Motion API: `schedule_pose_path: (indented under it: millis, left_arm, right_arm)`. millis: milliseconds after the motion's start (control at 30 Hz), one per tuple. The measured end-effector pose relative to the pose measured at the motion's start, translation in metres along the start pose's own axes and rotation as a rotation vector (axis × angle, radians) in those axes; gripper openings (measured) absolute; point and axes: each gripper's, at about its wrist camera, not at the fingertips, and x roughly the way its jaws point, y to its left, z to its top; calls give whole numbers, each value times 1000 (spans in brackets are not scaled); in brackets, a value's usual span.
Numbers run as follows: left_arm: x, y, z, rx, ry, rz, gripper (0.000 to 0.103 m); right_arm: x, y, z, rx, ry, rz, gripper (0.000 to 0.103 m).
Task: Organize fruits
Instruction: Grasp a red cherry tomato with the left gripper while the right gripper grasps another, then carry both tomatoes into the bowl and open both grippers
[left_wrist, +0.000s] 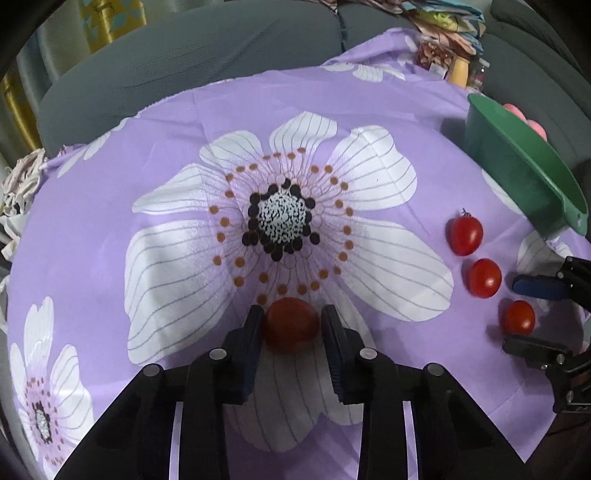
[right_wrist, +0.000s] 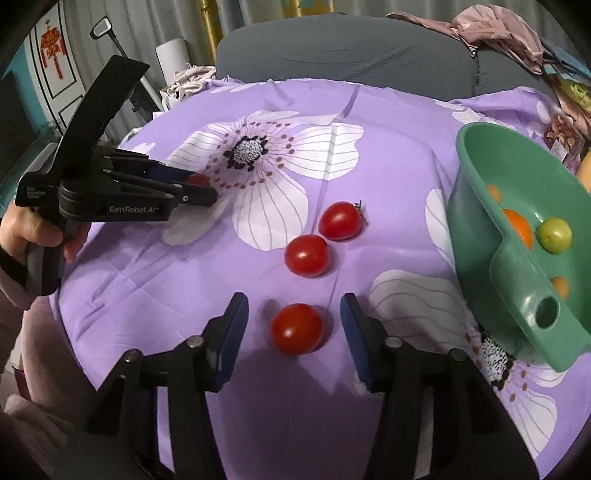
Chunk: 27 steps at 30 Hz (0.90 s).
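Picking is underway: the left gripper pinches one tomato, while the right gripper straddles another tomato, jaws apart; next, probably the green bowl.

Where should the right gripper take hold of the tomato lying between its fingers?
Across the middle of the tomato, from above. It is round and lies loose on the cloth, so the right gripper probably only needs to close on its widest part.

A purple cloth printed with big white flowers covers the counter. Behind it stands a grey sofa, with crumpled clothes heaped on its right end. Yellow curtains hang beyond, and a red ornament decorates the wall.
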Motion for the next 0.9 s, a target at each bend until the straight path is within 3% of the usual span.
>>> schedule_pose_path:
  millis: [67, 100, 400, 633, 900]
  left_arm:
    - [0, 2, 0, -10, -1, -5, 28]
    - [0, 2, 0, -12, -3, -3, 28]
    - [-9, -4, 1, -6, -28, -9, 27]
    - [-37, -32, 11, 63, -93, -46, 27]
    - [-55, -80, 38, 121, -162, -136, 27]
  right_arm:
    - [-2, -1, -1, -14, 6, -20, 40]
    - [-1, -1, -1, -17, 7, -23, 29]
    - [-3, -1, -3, -2, -2, 20, 29]
    - [-38, -6, 6, 29, -106, 24, 29]
    - [-85, -28, 9, 86, -275, -34, 29]
